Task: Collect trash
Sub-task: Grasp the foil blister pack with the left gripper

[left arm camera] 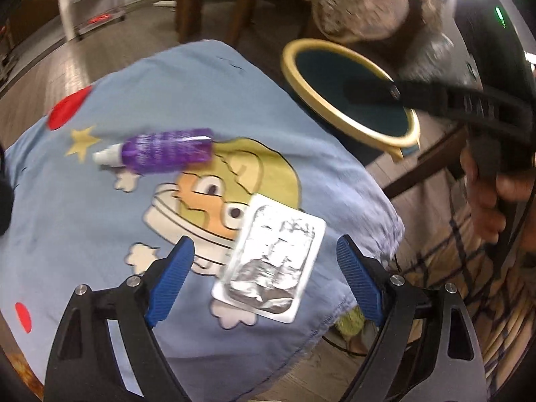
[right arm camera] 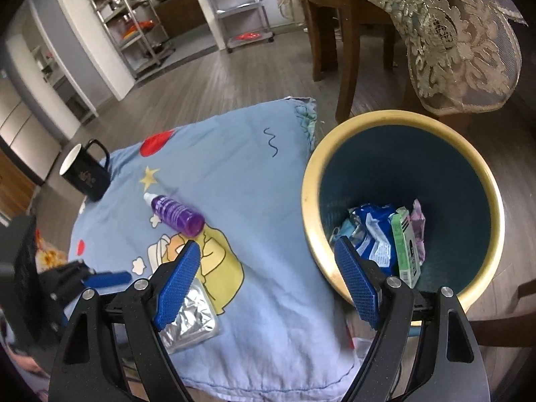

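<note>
Left tool [left arm camera: 264, 274]: jaws wide, empty, straddling the foil blister pack [left arm camera: 273, 261] without touching it. Right tool [right arm camera: 268, 284]: jaws wide, empty, poised between cloth and bin.

The pack lies flat on the blue cloth [left arm camera: 100, 217] covering the desk, near its 5 o'clock edge; the purple bottle [left arm camera: 167, 150] lies at 11 o'clock from it.

Risk: the flat pack may slip from the pads, or cloth may be pinched and dragged.

Only the right view shows the bin [right arm camera: 311, 174] contents and the black mug [right arm camera: 85, 174]; only the left view shows the person's hand [left arm camera: 485, 201].
</note>
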Available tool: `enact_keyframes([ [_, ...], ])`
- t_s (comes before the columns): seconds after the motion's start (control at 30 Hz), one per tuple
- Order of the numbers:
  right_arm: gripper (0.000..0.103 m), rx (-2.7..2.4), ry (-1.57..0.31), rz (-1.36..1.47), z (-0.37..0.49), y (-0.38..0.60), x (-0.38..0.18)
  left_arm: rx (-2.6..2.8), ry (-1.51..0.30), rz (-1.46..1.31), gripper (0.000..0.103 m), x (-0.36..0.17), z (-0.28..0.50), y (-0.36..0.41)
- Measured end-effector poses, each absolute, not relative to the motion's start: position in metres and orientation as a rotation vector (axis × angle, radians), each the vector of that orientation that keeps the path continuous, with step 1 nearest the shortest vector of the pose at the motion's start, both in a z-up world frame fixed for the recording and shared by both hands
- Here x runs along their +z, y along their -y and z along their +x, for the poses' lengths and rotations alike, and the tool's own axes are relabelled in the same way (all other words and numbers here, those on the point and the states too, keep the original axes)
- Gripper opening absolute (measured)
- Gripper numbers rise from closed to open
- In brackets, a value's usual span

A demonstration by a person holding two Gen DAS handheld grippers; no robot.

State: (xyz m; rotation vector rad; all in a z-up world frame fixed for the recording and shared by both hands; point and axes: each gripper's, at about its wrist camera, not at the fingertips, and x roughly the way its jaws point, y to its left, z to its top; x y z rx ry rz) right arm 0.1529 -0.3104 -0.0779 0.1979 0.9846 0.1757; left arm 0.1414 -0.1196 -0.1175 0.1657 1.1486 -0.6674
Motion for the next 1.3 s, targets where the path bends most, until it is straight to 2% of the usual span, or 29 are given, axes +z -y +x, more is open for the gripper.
enact_keyframes([
  [0.57,0.083,0.170,-0.985,0.218,0.156,0.314,-0.080,-0.699,-1.180,0.369,0.085,-0.155,0.131,0.150],
  [0.63,0.083,0.172,-0.986,0.215,0.156,0.313,-0.080,-0.692,-1.172,0.404,0.084,-0.160,0.130,0.153],
  [0.73,0.083,0.173,-0.990,0.209,0.156,0.312,-0.081,-0.679,-1.155,0.446,0.075,-0.166,0.130,0.155],
  [0.77,0.083,0.174,-0.991,0.207,0.156,0.311,-0.082,-0.676,-1.147,0.440,0.071,-0.164,0.131,0.155],
  [0.87,0.083,0.179,-0.993,0.205,0.157,0.309,-0.082,-0.650,-1.160,0.411,0.069,-0.162,0.137,0.148],
  [1.3,0.083,0.284,-1.009,0.073,0.168,0.264,-0.083,-0.348,-1.193,0.129,0.069,-0.144,0.184,0.056],
])
